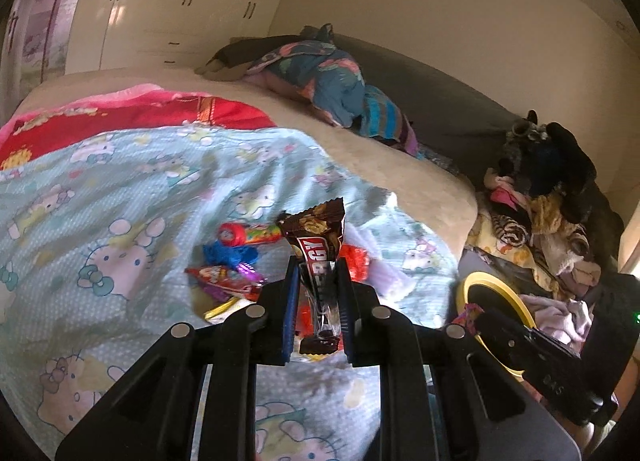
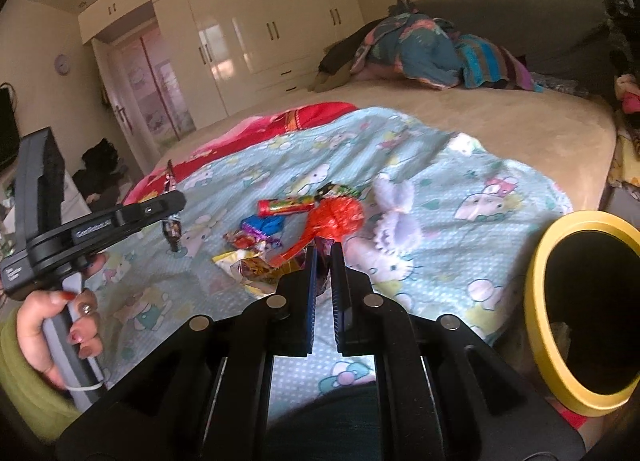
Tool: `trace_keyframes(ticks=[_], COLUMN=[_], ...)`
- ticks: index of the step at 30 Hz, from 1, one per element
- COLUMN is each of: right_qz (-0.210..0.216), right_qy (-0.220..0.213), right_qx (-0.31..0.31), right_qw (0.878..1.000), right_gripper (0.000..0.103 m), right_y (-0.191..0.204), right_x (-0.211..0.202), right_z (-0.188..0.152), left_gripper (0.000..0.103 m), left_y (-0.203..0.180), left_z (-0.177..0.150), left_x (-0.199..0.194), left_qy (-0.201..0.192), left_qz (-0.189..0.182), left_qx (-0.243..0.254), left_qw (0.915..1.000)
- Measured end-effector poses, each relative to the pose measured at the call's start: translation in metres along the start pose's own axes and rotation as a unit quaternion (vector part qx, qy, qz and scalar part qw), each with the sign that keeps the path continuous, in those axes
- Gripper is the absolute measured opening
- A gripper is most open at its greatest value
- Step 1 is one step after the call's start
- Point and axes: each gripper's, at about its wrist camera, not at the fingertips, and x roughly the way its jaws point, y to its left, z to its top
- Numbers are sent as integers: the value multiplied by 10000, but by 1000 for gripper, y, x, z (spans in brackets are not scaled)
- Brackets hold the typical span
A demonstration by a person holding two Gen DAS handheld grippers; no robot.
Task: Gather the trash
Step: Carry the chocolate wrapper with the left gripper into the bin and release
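My left gripper (image 1: 318, 261) is shut on a brown chocolate-bar wrapper (image 1: 316, 229), lifted upright over the bed. From the right wrist view this gripper (image 2: 176, 199) is at the left, the wrapper (image 2: 172, 229) hanging edge-on from it. My right gripper (image 2: 324, 247) is shut on a small purple wrapper (image 1: 469, 310), beside the yellow-rimmed bin (image 1: 496, 280). More trash lies on the cartoon-cat sheet (image 2: 440, 181): a red candy tube (image 2: 290, 205), an orange-red wrapper (image 2: 336, 217), a blue wrapper (image 2: 264, 226) and several small ones.
A lilac plush bunny (image 2: 394, 221) lies right of the trash pile. The bin (image 2: 538, 301) stands off the bed's near right corner. Clothes are heaped at the bed's right side (image 1: 540, 221) and far end (image 1: 328, 81). A person's hand (image 2: 48, 325) grips the left handle.
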Motion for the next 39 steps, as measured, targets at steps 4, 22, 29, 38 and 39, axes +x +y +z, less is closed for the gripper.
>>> trace_keyframes(ticks=[4,22,29,38,39], right_qz=[-86,-521,-764,-1080,-1104], right_qy=[-87,-524,-671,-836,-853], right_qx=[96,636,881,1180,1213], right_qw=[9999,9952,9909,9836,9828], right_gripper=[4,4,4,4,4], right_y=[-10,-68,-96,-127,-131], right_x=[-6,-37,-48,-62,-64], right_z=[2,7,6,1,1], left_gripper=[17,17,17,17,17], left_y=[-13,-79,-107,-146,-152], left_z=[0,-9,-16,-23,-24], left_x=[-2,3,12,26,28], left_qy=[-25,98,206,307,318], left_qz=[-99,-583,-757,-1012,-1045], left_qx=[132,669,879,1188,1224], left_qw=[9999,9960,9930,9873,9865])
